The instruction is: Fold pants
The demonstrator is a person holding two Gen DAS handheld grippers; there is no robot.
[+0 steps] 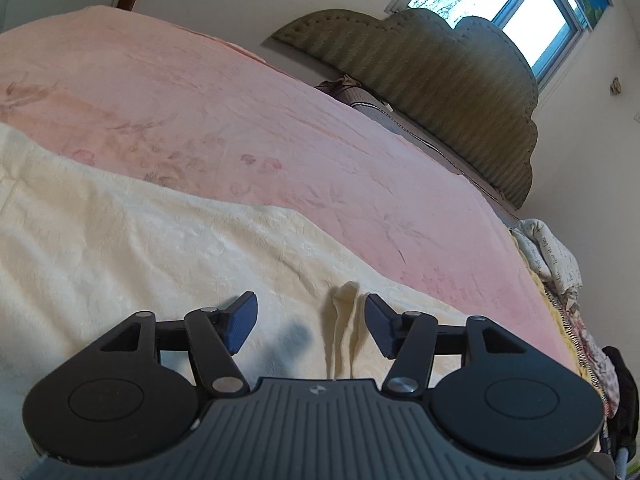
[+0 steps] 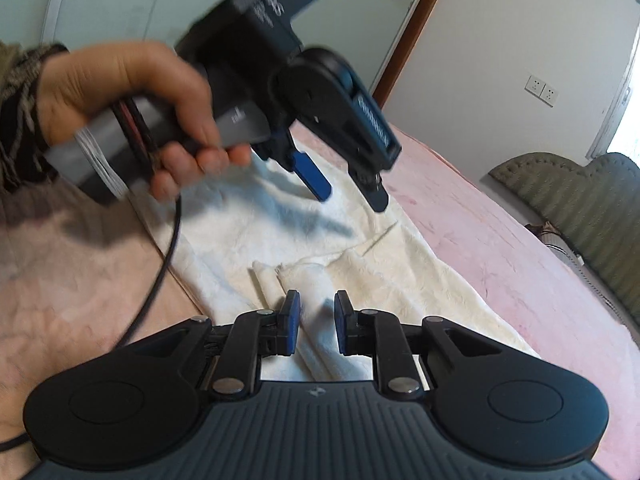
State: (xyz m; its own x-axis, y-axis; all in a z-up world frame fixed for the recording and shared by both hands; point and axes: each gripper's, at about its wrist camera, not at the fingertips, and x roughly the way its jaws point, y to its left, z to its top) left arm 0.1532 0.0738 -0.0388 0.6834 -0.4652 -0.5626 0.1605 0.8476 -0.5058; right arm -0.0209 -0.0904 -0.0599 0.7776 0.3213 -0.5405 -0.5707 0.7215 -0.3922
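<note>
The cream-white pants [image 1: 120, 248] lie spread on a pink blanket [image 1: 200, 112] on the bed. My left gripper [image 1: 308, 320] is open just above the cloth, with a raised fold of the pants [image 1: 344, 328] beside its right finger, not pinched. In the right wrist view the left gripper [image 2: 352, 196] hangs open over the pants [image 2: 248, 216], held by a hand [image 2: 132, 100]. My right gripper [image 2: 318, 326] is partly open, its jaws on either side of a bunched ridge of the pants [image 2: 316, 300], with gaps showing at both pads.
An olive padded headboard [image 1: 448, 92] stands at the far side under a window [image 1: 520, 4]. Piled bedding [image 1: 556, 264] lies at the right edge of the bed. A black cable [image 2: 160, 272] hangs from the left gripper. A brown door frame [image 2: 412, 24] stands behind.
</note>
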